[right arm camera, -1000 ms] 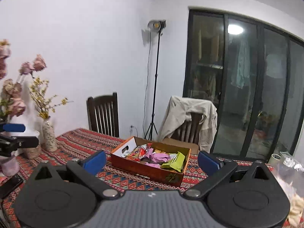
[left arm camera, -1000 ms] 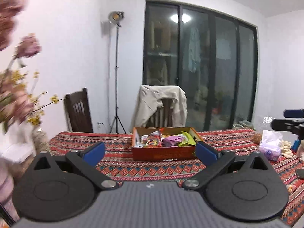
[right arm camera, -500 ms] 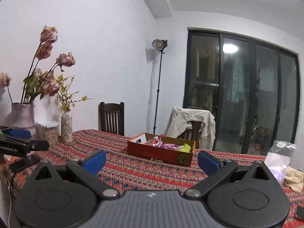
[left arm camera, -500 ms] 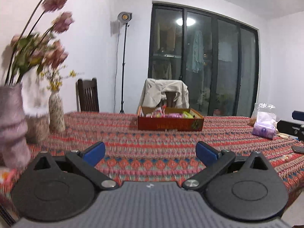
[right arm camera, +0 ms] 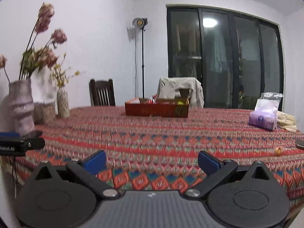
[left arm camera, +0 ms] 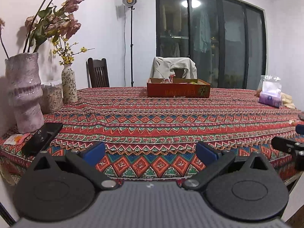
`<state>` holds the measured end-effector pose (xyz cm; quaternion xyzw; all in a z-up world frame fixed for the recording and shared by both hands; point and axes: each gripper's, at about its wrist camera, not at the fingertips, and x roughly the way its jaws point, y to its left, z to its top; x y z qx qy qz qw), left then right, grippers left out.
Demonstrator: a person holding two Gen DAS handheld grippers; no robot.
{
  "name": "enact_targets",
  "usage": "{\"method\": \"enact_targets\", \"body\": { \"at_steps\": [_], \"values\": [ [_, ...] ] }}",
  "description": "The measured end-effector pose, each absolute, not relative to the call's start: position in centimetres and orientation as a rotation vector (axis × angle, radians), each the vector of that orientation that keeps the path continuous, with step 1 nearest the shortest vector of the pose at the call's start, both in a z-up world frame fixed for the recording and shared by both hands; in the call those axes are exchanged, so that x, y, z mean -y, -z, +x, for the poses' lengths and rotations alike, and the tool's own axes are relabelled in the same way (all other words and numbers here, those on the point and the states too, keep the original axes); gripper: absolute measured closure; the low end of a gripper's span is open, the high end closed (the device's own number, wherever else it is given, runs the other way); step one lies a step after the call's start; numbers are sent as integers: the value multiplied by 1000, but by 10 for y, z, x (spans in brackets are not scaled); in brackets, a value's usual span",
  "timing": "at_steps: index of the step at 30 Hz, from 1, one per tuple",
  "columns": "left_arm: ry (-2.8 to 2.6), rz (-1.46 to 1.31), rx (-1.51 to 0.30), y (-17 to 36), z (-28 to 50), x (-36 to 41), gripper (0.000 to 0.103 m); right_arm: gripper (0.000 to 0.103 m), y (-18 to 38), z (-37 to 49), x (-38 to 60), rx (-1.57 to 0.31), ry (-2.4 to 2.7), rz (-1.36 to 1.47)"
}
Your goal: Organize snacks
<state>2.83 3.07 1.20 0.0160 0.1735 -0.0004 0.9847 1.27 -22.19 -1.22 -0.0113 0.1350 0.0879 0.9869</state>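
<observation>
A: We have both grippers low at the near edge of the table (left arm camera: pixel 152 117), pointing across the patterned cloth. The left gripper (left arm camera: pixel 150 153) has its blue fingers (left arm camera: pixel 94 153) spread wide with nothing between them, and the right gripper (right arm camera: pixel 151 160) is just the same: released and empty.

B: Where are the snacks?

A: In the one cardboard box (left arm camera: pixel 178 90) near the far edge, well apart from us. From this low angle we see only a few wrapper tops above its rim, too few to count. We judge they sit there because that box is where they belong.

B: So we hang back on purpose?

A: Likely; with the snacks boxed, we judge the task is near done or at rest.

B: And the rest?

A: Two vases by the left edge: a big pale vase (left arm camera: pixel 23 93) of dried pink flowers and a small patterned vase (left arm camera: pixel 69 86). One dark phone (left arm camera: pixel 42 138) lies beside the big one. One purple tissue pack (right arm camera: pixel 263 118) lies on the right, and two chairs stand behind, one draped with a jacket (left arm camera: pixel 173 69).
</observation>
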Motion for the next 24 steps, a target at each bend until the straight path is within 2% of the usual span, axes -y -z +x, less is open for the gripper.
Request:
{"method": "enact_targets", "body": {
  "at_steps": [24],
  "values": [
    [-3, 32, -315, -20, 23, -29, 0, 0, 12, 16, 219, -255, -147, -38]
  ]
}}
